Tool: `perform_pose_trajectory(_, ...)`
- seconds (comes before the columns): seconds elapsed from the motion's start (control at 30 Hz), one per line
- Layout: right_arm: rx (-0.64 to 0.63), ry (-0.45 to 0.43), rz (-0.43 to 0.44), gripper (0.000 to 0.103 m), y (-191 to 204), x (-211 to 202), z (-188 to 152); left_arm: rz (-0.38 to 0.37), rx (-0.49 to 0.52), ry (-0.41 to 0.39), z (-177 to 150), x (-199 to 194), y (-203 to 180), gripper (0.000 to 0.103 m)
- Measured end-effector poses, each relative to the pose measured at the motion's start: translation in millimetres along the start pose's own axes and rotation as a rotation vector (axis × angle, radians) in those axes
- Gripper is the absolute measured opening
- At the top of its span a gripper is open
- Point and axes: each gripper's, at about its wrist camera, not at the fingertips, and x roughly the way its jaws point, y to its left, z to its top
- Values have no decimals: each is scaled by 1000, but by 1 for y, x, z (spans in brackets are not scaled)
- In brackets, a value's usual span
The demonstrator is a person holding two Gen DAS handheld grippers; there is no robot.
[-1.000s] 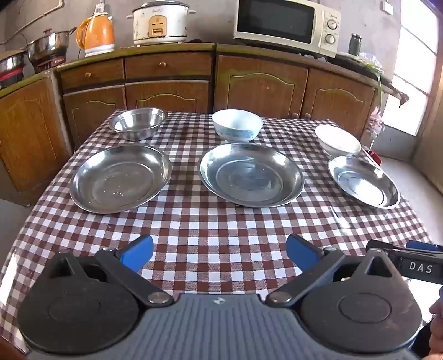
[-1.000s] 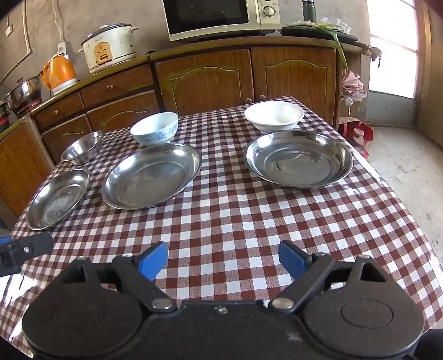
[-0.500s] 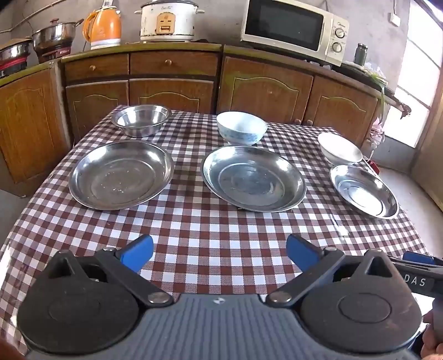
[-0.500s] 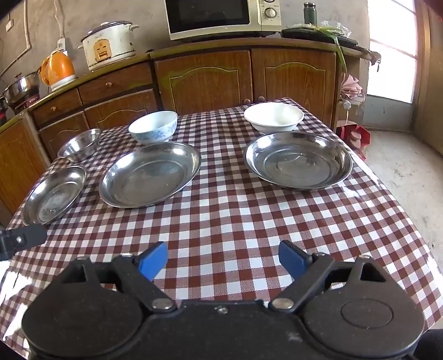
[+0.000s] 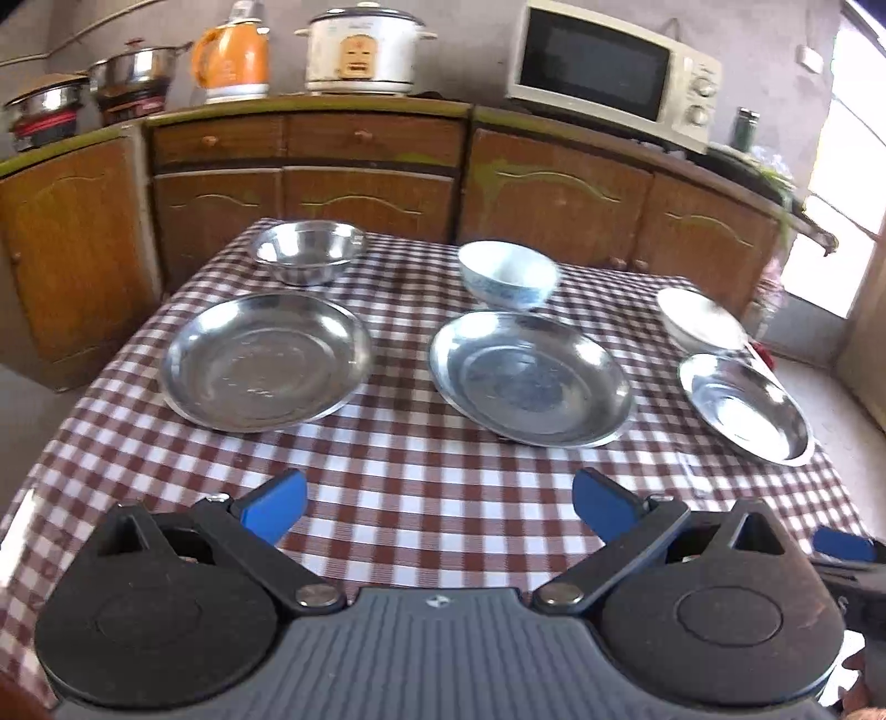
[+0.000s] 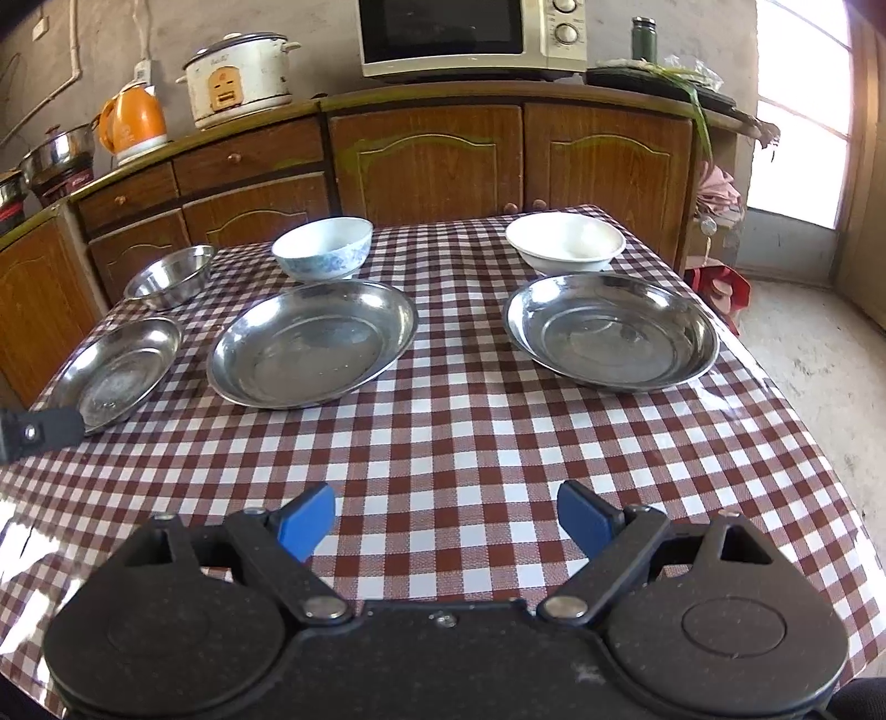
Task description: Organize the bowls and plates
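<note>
Three steel plates lie in a row on the checked table: the left plate (image 5: pixel 266 360) (image 6: pixel 119 368), the middle plate (image 5: pixel 529 376) (image 6: pixel 313 340) and the right plate (image 5: pixel 745 407) (image 6: pixel 609 329). Behind them stand a small steel bowl (image 5: pixel 307 252) (image 6: pixel 171 274), a blue-patterned bowl (image 5: pixel 506 274) (image 6: pixel 324 249) and a white bowl (image 5: pixel 700 321) (image 6: pixel 565 241). My left gripper (image 5: pixel 440 507) hovers open over the near table edge, nothing between its fingers. My right gripper (image 6: pixel 446 518) is likewise open and empty, well short of the plates.
Wooden cabinets (image 6: pixel 432 160) run behind the table, carrying a microwave (image 5: pixel 614 72), a rice cooker (image 5: pixel 360 50), an orange kettle (image 5: pixel 232 55) and pots (image 5: pixel 133 75). The table's right edge (image 6: pixel 803 410) drops to bare floor near a bright doorway. The other gripper's tip (image 6: pixel 39 435) shows at the left.
Both views have shifted slightly; the left gripper has turned a little so the plates sit further right. Both grippers stay open and no dish has moved.
</note>
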Motion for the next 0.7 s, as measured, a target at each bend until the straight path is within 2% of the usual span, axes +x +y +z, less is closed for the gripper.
perform_pose_trajectory(0.13,20,-1,39,103,0,1,-1,-25,-7,1,4,0,9,103)
perform_pose_trajectory(0.5,-7,-5,62,103,9,0,-1,8,10,8,6,4,17,103)
perform_pose_trajectory(0.7,-24,-7,77,103,16,1,1,55,55,4,7,6,19,103)
